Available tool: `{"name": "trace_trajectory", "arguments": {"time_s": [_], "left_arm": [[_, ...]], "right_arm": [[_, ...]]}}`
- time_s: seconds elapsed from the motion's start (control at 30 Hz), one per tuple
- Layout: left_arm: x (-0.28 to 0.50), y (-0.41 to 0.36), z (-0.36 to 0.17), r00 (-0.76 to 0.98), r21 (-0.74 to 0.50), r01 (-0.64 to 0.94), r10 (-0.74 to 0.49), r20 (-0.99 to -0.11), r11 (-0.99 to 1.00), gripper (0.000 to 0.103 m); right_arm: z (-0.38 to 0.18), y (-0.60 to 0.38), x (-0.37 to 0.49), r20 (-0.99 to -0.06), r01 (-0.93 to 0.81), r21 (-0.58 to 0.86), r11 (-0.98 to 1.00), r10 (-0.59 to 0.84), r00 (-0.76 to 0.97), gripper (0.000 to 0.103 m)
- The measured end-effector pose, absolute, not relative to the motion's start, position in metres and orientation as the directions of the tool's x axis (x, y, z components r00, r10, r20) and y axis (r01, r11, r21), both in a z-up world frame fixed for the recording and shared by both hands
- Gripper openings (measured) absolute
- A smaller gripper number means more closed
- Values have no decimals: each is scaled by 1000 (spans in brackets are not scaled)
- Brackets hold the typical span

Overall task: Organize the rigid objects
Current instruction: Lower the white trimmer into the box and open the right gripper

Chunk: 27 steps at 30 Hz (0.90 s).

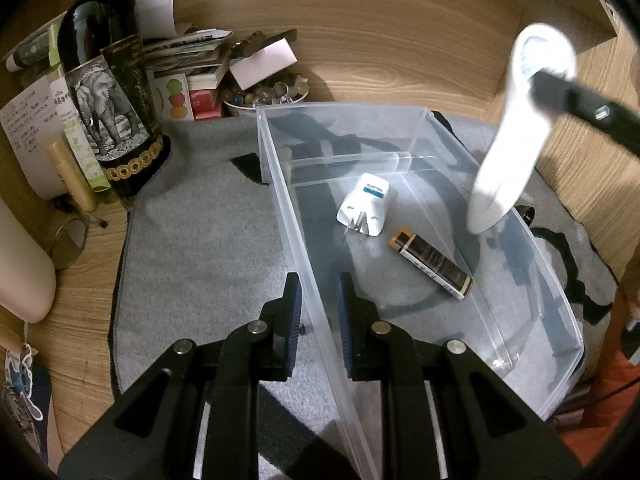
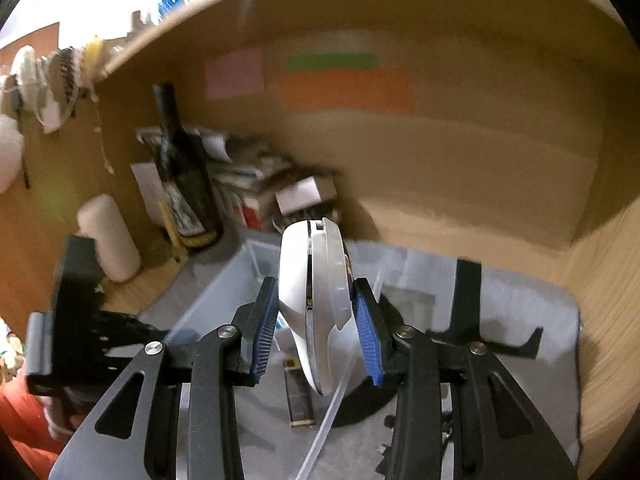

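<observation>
A: From the left wrist? 
B: The left gripper (image 1: 318, 312) is clamped on the clear bin (image 1: 420, 120) wall; plug adapter (image 1: 364, 210) and battery (image 1: 430, 264) lie inside.

A: The right wrist? 
B: The right gripper (image 2: 316, 316) is clamped on the white mouse (image 2: 316, 296), above the bin. Next: lower and release.

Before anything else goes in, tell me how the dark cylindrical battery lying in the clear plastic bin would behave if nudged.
The dark cylindrical battery lies on its side on the smooth floor of the clear plastic bin, so it would probably roll sideways. It looks rigid and likely dense for its size.
</observation>
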<state>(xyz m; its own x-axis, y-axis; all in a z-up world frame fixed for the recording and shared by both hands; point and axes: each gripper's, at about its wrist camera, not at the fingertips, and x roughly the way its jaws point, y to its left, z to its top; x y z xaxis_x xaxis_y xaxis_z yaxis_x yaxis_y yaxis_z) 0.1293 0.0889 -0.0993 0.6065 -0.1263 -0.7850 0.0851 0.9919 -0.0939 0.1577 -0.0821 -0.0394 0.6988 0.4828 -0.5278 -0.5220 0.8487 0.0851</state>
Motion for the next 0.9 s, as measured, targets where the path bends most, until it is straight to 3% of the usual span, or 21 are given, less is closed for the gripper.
{"name": "trace_trajectory", "arguments": {"time_s": [0.67,0.9], "left_arm": [[131,90,-100,606,-106,88,-137,-784,991,18],[132,89,-100,606,-107,87,-138,-784,990,17]], "right_arm": [[-93,-35,202,-737,-573,65,817,427,525,35],[-91,-36,197,-730,-573,40,818,416,543,35]]}}
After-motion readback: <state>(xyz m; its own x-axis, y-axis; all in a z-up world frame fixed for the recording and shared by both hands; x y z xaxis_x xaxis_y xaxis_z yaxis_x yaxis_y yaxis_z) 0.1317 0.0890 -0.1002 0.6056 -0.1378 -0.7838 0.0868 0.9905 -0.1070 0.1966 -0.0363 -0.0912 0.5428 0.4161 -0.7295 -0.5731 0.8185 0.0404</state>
